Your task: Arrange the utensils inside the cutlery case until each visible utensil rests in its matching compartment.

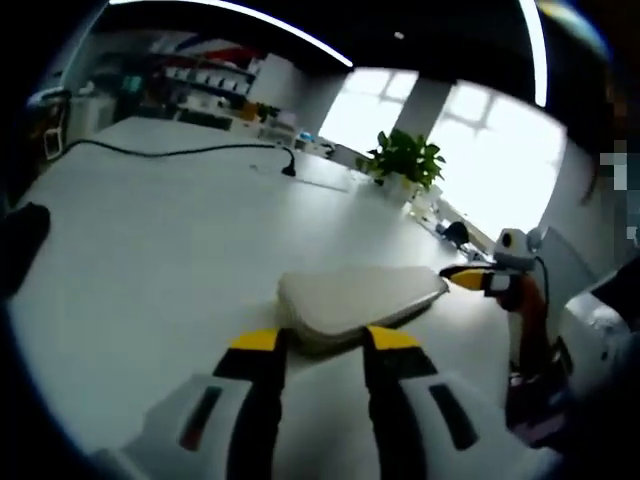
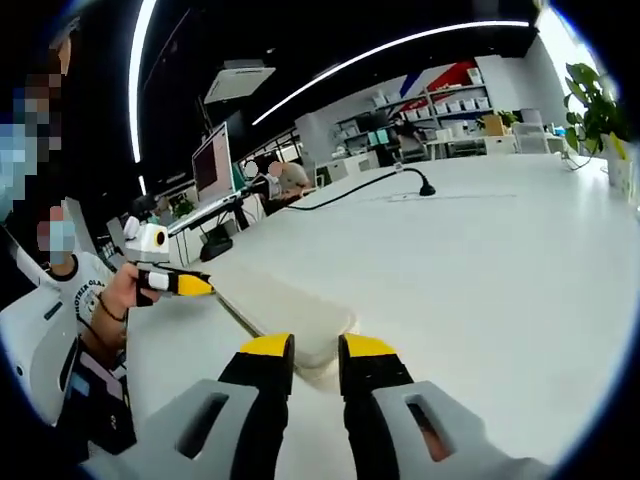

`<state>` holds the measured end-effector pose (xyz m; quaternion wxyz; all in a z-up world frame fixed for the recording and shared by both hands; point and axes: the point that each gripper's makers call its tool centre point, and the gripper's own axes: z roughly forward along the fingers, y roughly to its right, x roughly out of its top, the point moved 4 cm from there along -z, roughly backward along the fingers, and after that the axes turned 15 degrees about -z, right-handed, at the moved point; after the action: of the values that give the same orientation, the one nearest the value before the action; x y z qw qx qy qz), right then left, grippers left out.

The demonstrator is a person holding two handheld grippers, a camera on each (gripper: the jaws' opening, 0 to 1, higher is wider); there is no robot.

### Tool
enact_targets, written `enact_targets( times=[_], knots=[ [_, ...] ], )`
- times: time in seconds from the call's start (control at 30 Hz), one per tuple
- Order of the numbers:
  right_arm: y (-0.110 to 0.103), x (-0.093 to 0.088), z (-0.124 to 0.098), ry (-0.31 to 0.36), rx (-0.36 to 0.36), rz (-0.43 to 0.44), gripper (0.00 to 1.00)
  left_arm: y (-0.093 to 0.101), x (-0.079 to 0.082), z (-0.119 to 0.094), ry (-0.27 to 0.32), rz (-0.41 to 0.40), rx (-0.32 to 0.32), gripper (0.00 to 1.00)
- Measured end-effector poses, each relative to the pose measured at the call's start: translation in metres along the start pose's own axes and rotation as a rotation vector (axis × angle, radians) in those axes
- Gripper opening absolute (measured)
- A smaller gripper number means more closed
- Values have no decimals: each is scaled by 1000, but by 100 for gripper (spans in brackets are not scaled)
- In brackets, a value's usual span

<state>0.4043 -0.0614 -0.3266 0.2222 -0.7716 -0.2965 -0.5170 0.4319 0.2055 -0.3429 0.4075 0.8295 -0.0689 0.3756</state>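
A pale, flat cutlery case (image 1: 360,298) lies with its lid down on the white table (image 1: 170,250). No utensils show. My left gripper (image 1: 323,339) stands open, its yellow-tipped jaws wide apart at the case's near edge. My right gripper (image 1: 468,276) comes in from the right and points at the case's right corner. In the right gripper view the case (image 2: 285,305) lies just ahead of my right gripper (image 2: 318,347). Its jaws are a narrow gap apart, with the case's near corner showing in the gap. A hand holds my left gripper (image 2: 185,284) at the case's far left side.
A black cable (image 1: 170,150) runs across the far part of the table. A potted plant (image 1: 405,160) stands at the far edge by bright windows. People sit at the left (image 2: 75,300), beside a monitor (image 2: 212,165). Shelves line the back wall (image 2: 455,100).
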Motion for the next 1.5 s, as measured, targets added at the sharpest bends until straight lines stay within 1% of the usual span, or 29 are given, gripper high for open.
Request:
enact_targets(
  times=[0.17,0.27,0.43,0.63,0.67,0.73,0.8,0.83,0.93,1.0,1.03,1.1,1.17,1.23,1.33,1.5],
  knots=[
    [3,2,4,-19,-9,-45,17,3,0,-3,11,0,8,32],
    [6,2,6,-26,-17,-57,14,3,-2,-5,7,-10,7,31],
    [8,3,8,-38,-26,-79,14,2,-6,-8,13,-60,-7,30],
    [8,2,9,-44,-39,-121,12,1,-12,-13,17,-88,-17,25],
    [8,2,9,-45,-42,-122,12,1,-11,-15,26,-89,-11,26],
    [8,2,9,-48,-44,-125,12,-3,-3,-24,64,-60,32,26],
    [8,4,9,-37,-48,-131,12,-5,7,-33,115,-35,69,26],
    [7,6,9,-24,-42,-139,12,-5,12,-36,146,-32,75,26],
    [7,9,10,-28,-44,-168,12,-9,20,-37,185,-53,85,24],
    [7,10,11,-22,-47,-177,12,-7,24,-35,204,-54,81,21],
    [6,10,13,0,-45,-173,12,-3,25,-32,210,-53,69,19],
    [4,10,16,21,-37,-140,12,9,25,-24,206,-16,31,17],
    [1,11,18,38,-33,-133,12,16,22,-18,177,49,9,13],
    [-2,12,20,40,-29,-139,11,21,21,-10,160,92,19,12],
    [-6,13,23,35,-20,-180,11,25,22,0,137,157,38,9],
    [-8,13,27,37,-17,-194,11,27,24,6,133,190,65,3]
  ],
)
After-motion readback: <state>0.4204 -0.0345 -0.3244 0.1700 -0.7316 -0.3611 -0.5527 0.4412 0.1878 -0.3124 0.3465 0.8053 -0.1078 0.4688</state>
